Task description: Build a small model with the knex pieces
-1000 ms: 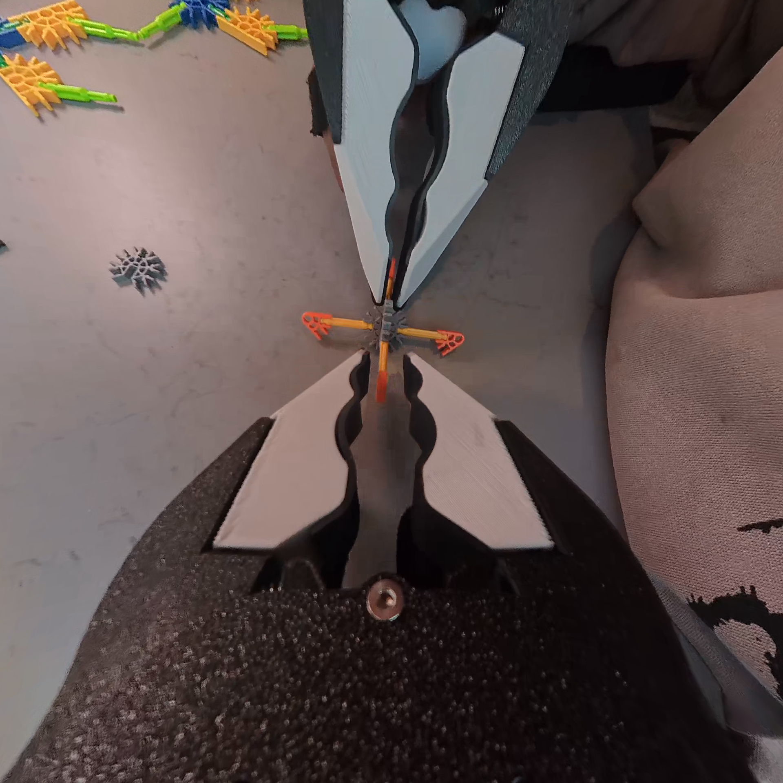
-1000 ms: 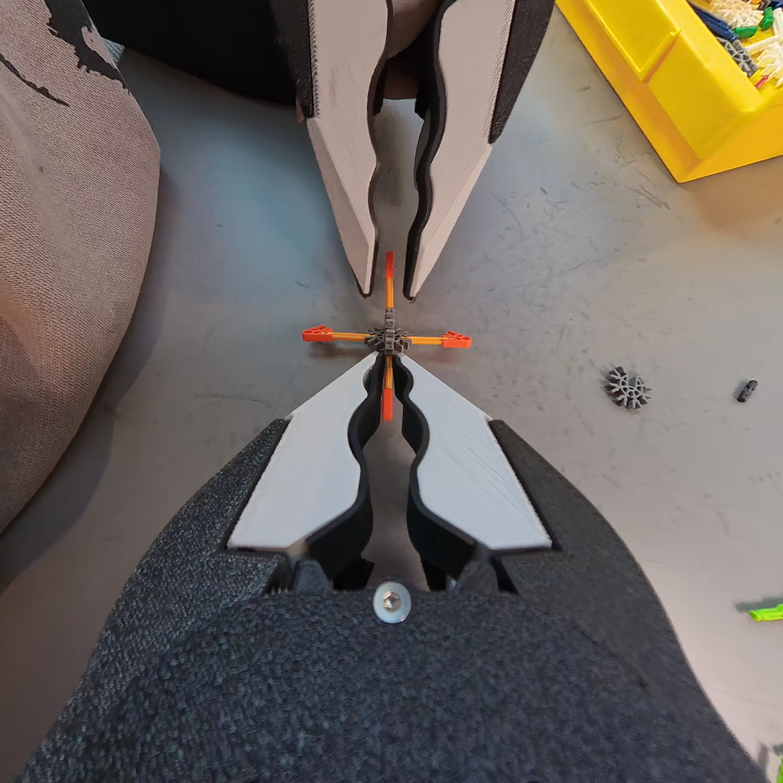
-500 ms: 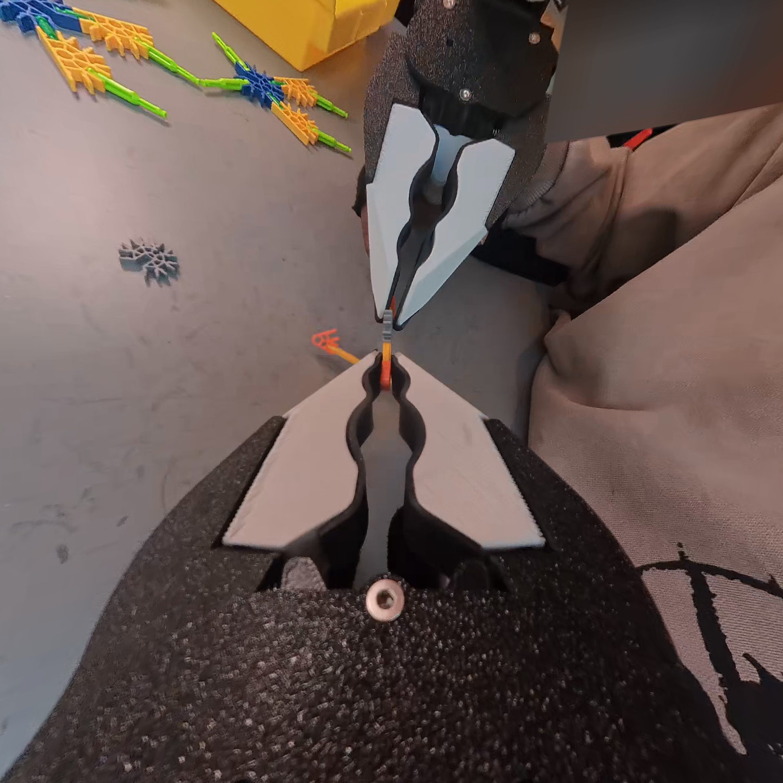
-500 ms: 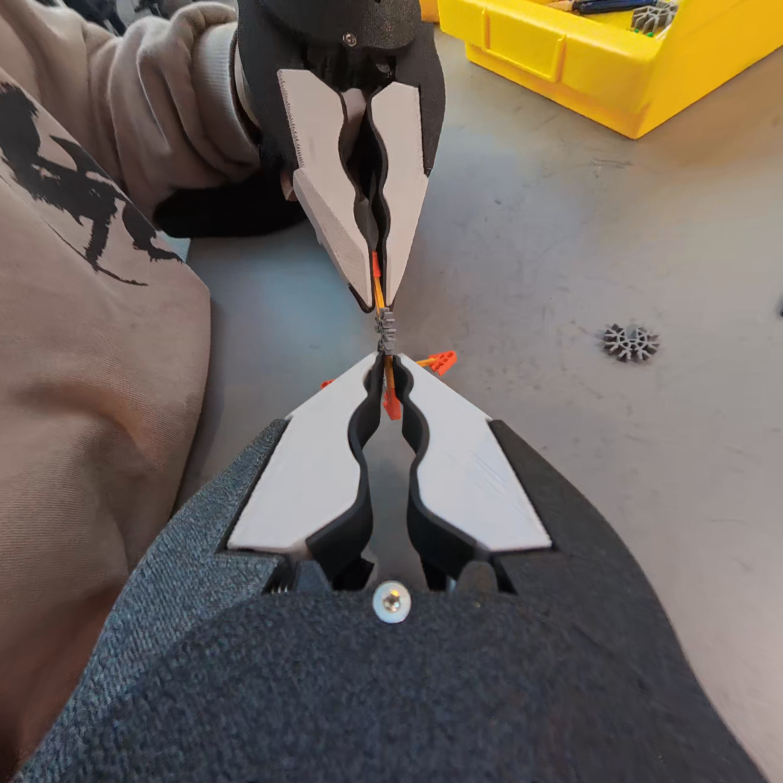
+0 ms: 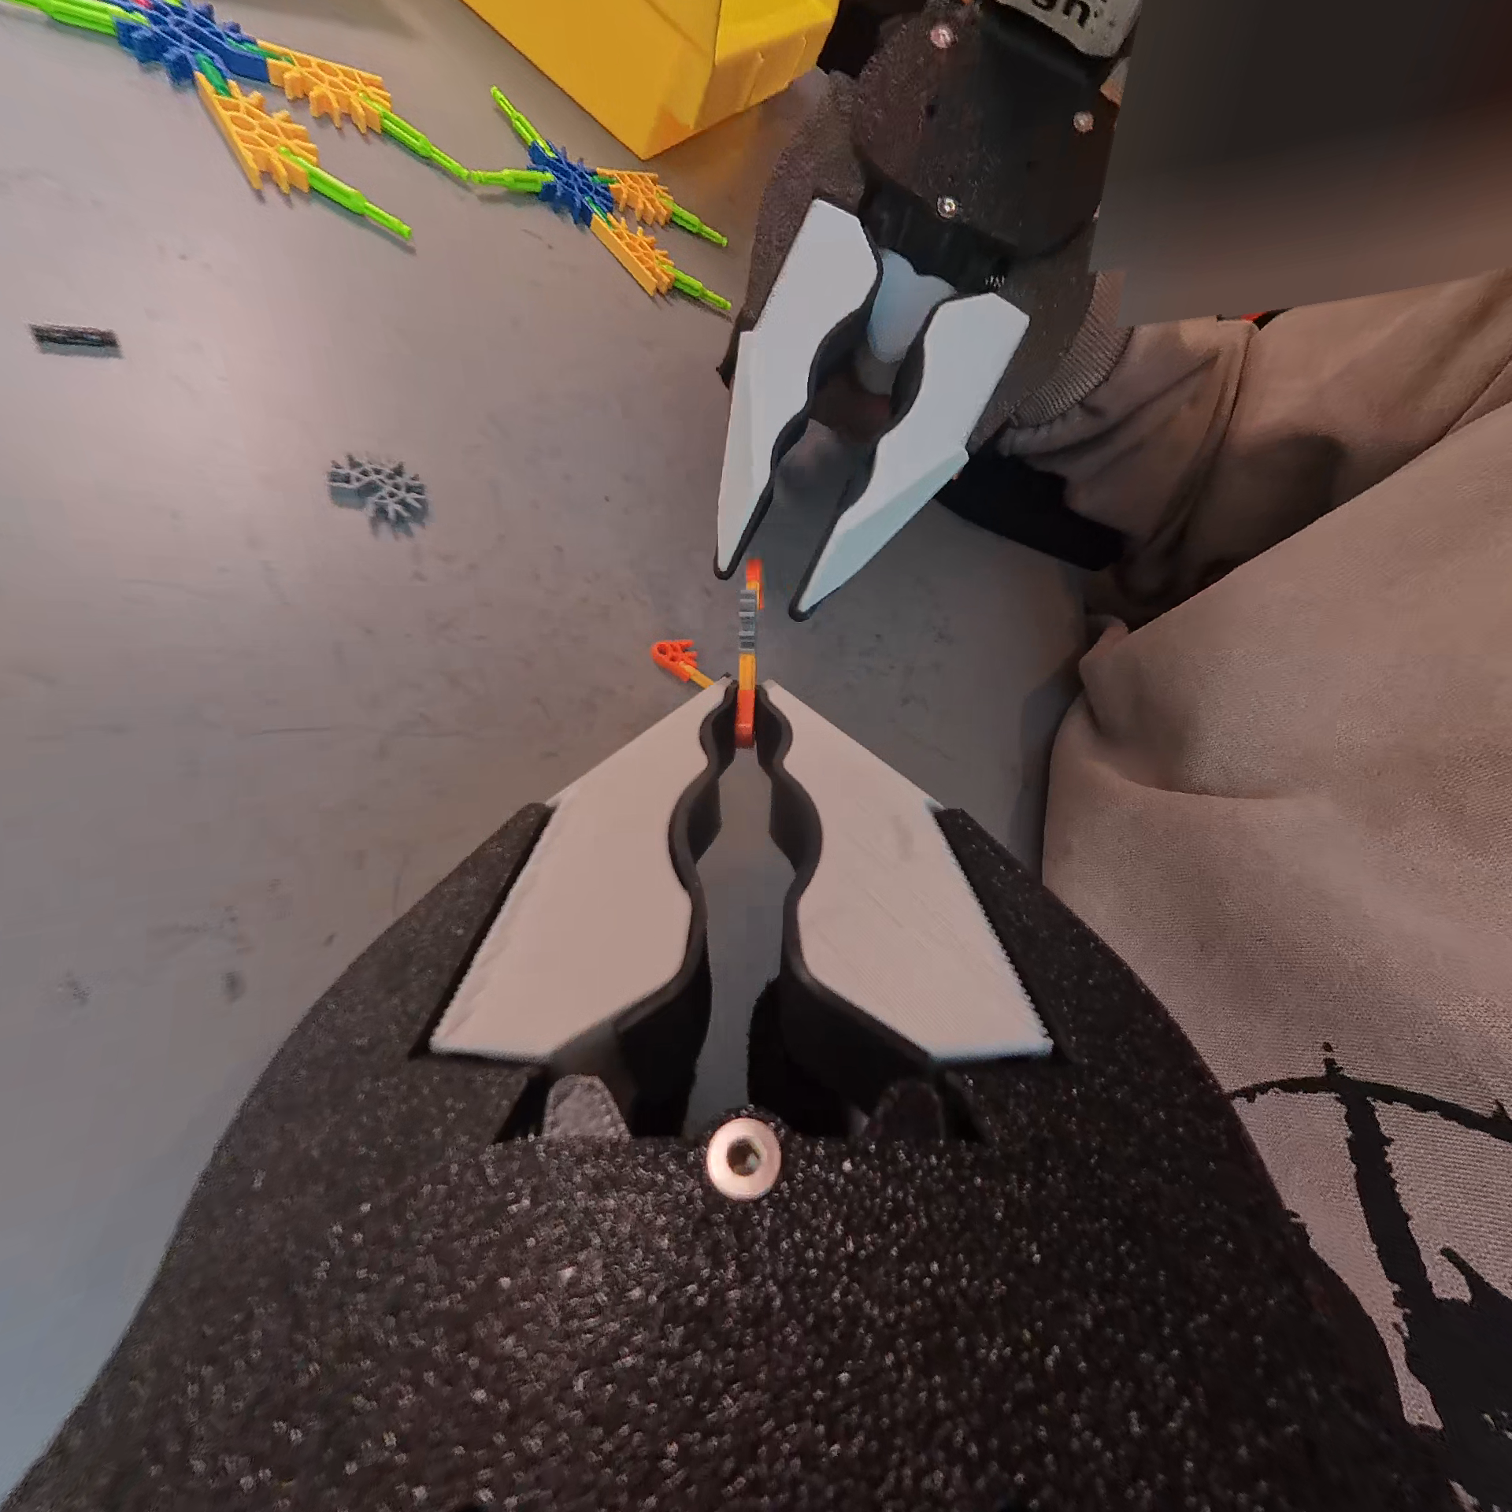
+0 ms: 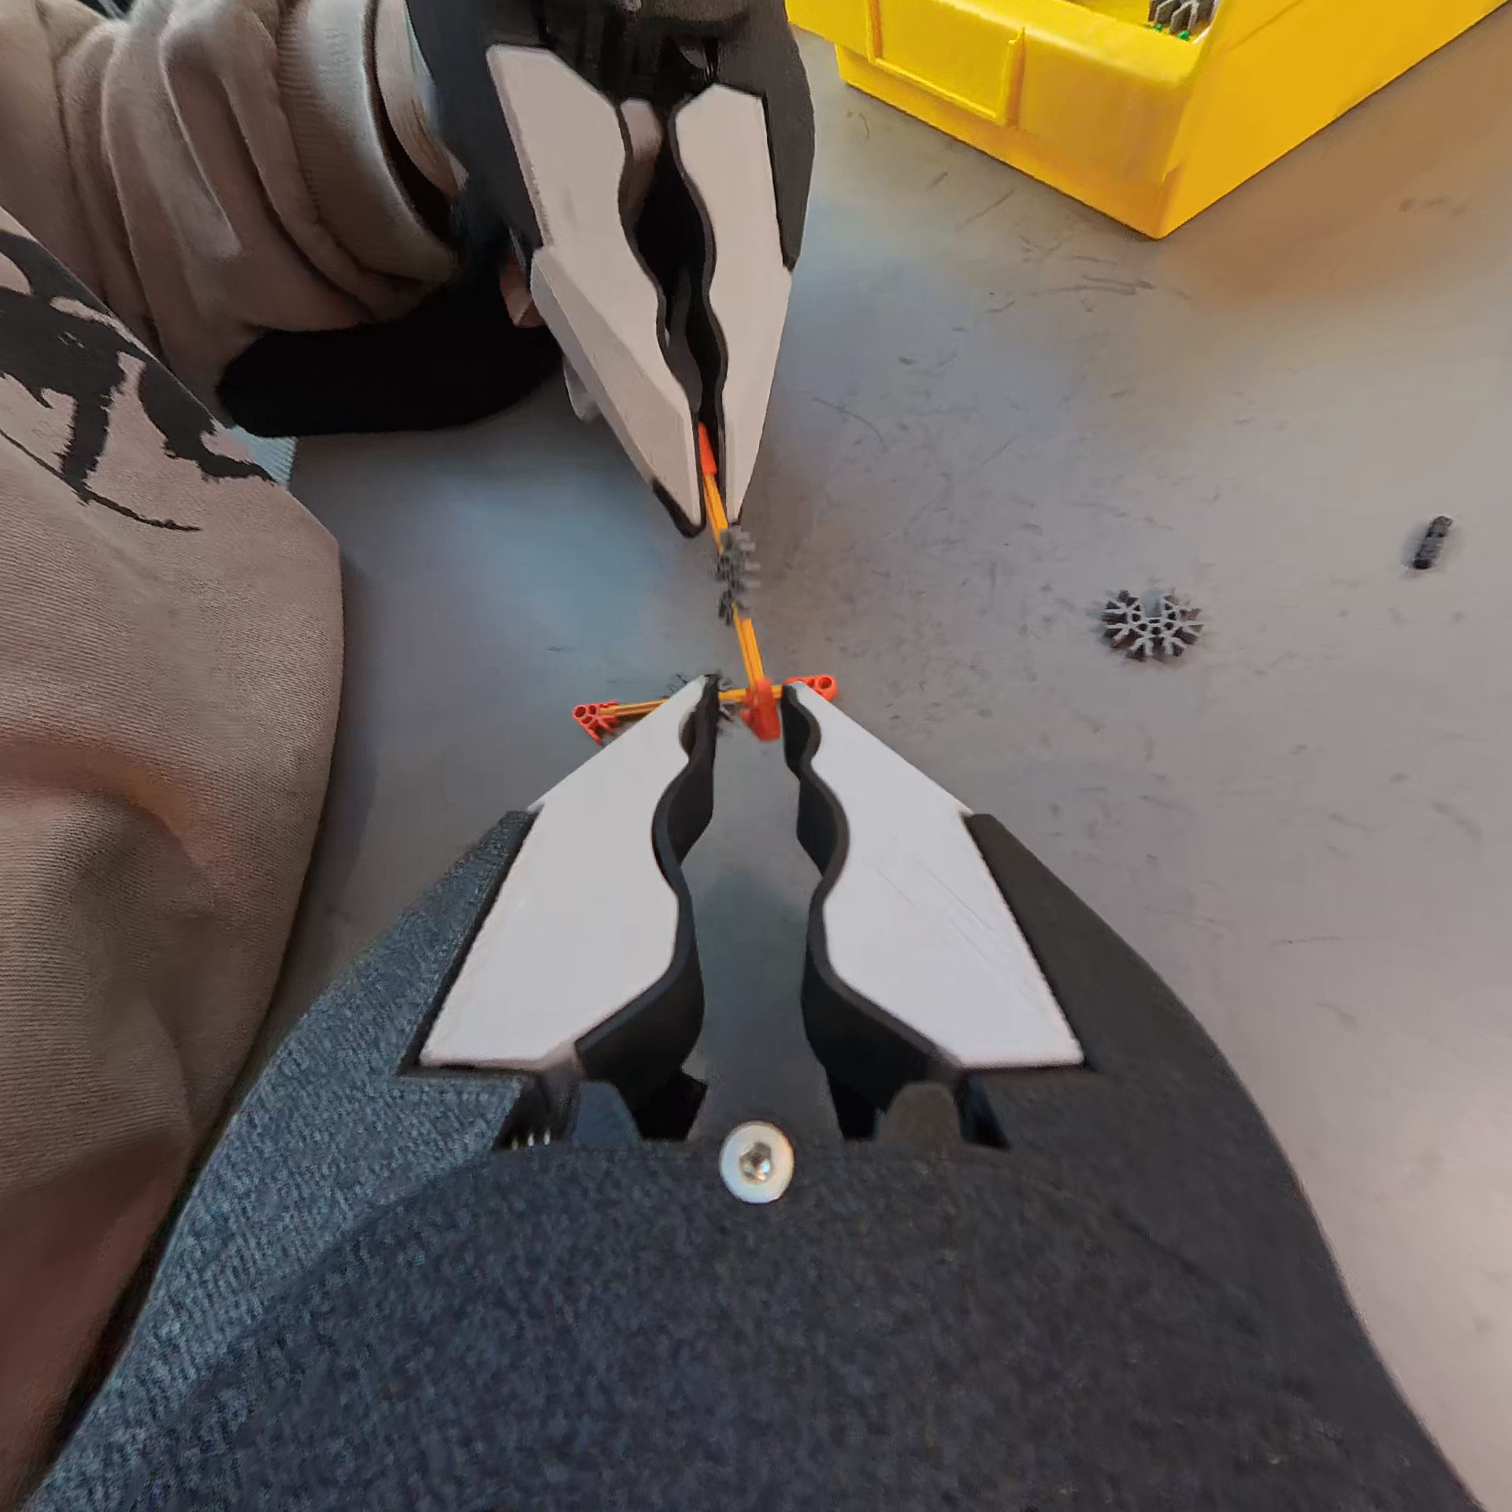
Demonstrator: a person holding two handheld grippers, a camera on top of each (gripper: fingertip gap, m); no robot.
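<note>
small cross of yellow rods [image 5: 746,664] with orange ends around a grey hub [image 6: 736,573], off the table, edge-on

The small cross-shaped assembly [image 5: 746,654] has a dark grey toothed hub, yellow-orange rods and orange-red end clips. Both grippers, the left gripper [image 5: 743,694] and the right gripper [image 6: 743,695], have pale grey fingers lined in black on speckled black bodies. The table [image 5: 245,736] is dull grey with scuffs. Toward its far edge stands a bright yellow bin [image 6: 1145,106]. Near it lie flat builds [image 5: 270,123] in blue, yellow-orange and lime green. A loose dark grey snowflake connector [image 6: 1152,625] lies on the bare surface. The person's sleeve [image 6: 245,204] is beige-brown, the garment printed with black marks.
</note>
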